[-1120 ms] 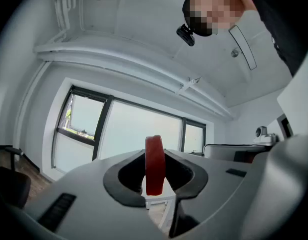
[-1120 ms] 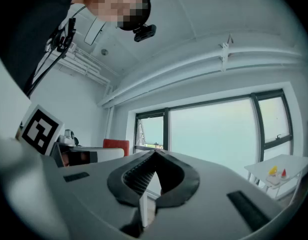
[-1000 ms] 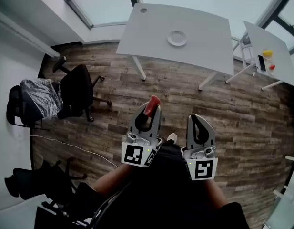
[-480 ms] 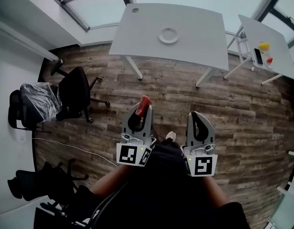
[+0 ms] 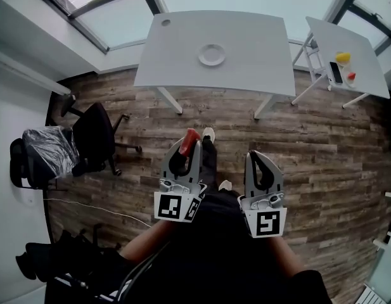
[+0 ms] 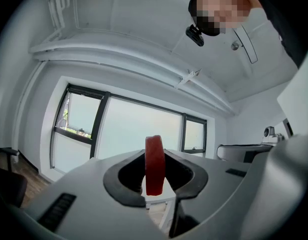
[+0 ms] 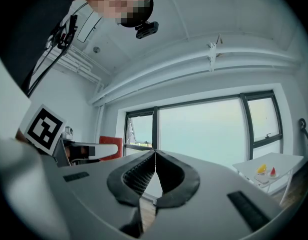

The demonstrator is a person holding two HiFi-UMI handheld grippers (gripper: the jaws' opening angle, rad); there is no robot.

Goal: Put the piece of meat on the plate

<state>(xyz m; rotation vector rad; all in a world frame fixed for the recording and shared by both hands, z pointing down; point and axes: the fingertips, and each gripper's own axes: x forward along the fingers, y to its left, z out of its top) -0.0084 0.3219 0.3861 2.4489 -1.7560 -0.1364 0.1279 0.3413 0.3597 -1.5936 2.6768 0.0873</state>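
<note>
Standing upright, the piece of meat (image 6: 154, 166) sits clamped in the left gripper (image 5: 189, 145).

Wood floor (image 5: 334, 144), white tables (image 5: 246, 62)

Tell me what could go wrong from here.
1. The piece of meat stands on edge in the left gripper, poking out past the jaws; it could slip out on the way.
2. The plate lies on the table, across the floor; a hurried release might land the meat beside it.
</note>
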